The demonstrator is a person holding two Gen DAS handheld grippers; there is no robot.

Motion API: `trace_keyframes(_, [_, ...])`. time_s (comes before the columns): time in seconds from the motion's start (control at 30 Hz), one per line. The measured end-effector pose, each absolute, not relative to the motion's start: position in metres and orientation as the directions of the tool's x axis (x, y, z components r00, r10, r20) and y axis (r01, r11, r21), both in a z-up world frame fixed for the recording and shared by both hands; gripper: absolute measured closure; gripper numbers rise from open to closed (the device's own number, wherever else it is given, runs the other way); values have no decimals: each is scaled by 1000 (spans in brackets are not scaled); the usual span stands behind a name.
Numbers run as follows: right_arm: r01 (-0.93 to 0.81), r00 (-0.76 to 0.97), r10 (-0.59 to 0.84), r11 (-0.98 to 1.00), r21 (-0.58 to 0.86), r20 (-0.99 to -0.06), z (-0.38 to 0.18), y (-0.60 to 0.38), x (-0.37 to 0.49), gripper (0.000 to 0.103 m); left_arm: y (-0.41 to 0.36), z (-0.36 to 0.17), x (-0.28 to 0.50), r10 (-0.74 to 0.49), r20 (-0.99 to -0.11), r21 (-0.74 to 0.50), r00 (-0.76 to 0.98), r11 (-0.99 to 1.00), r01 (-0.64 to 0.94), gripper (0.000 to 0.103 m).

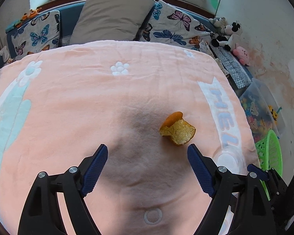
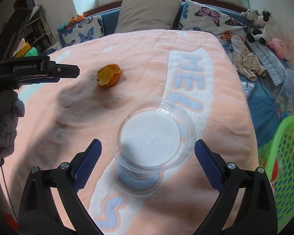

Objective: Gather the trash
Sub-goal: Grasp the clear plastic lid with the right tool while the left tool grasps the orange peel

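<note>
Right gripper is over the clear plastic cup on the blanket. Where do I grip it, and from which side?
Grip the clear plastic cup across its rim, coming down from above. It lies tilted on the pink blanket, mouth toward the right gripper, whose open jaws already straddle it.

I'm reading "GenRobot.AI" in pale letters on the black body of the left gripper (image 2: 35, 66), seen from the right wrist. I'm making out big blue letters "HEL" on the white band of the pink blanket (image 2: 139, 47), with an "S" lower down; the left wrist view is showing "THEL" there.
</note>
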State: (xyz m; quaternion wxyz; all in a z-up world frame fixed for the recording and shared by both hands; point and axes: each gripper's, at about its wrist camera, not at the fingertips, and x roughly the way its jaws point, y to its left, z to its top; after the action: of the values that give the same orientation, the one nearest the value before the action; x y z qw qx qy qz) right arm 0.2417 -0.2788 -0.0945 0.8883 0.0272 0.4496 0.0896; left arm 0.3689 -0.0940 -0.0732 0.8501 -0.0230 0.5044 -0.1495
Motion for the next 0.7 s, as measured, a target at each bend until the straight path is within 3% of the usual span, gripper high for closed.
trace_keyframes(0.3, [-146, 572, 171, 984, 105, -802, -106, -275, 251, 6, -112, -95, 376, -267, -867, -163, 420, 950, 266, 21])
trace_keyframes(0.4, [-147, 577, 173, 983, 107, -798, -107, -276, 250, 12, -118, -98, 378, -263, -869, -150, 420, 947, 284, 19])
trace_keyframes(0.7, [-133, 595, 186, 982, 132, -782, -100, -289, 240, 13, -141, -101, 388, -252, -859, -100, 446, 936, 337, 16])
